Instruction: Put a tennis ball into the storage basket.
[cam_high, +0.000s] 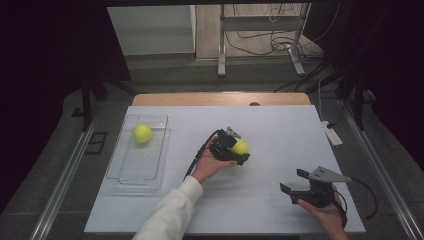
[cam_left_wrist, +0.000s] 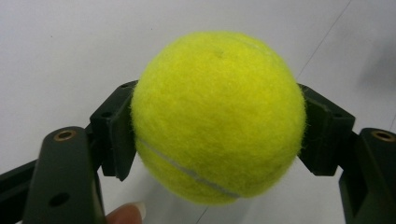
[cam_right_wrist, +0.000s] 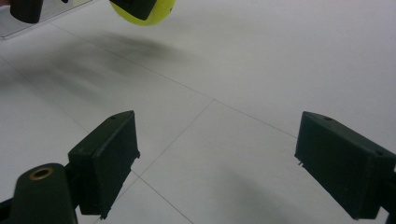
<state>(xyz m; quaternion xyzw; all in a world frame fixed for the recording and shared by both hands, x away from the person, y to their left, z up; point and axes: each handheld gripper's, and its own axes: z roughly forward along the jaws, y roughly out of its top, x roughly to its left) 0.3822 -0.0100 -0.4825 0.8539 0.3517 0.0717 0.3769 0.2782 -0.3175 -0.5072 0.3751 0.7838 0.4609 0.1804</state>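
Ball (cam_high: 241, 147) clamped in left gripper (cam_high: 236, 151), approx mid-table, a bit right of centre in high view. In left gripper view we see the same tennis ball (cam_left_wrist: 218, 116) squeezed betw both black pads (cam_left_wrist: 115, 140), one each side, seam running across lower half; a fingertip (cam_left_wrist: 127, 213) pokes in at bottom edge. Looks lifted off the white table cover (cam_high: 280, 125) — right gripper view shows the ball (cam_right_wrist: 161, 10) at top w/ a soft shadow under it, apart from the surface, but we can't be sure how high.

Left hand (cam_high: 209, 165) w/ white sleeve (cam_high: 172, 210) comes in from bottom, cable trailing back from gripper.

Right gripper (cam_high: 295, 181) sits near the front right of the table, well apart from the ball, held in right hand (cam_high: 327, 212). Jaws wide open, nothing betw them, just table cover below.

2nd tennis ball (cam_high: 142, 133) lies in the clear tray (cam_high: 150, 177) at table left, toward its far end.
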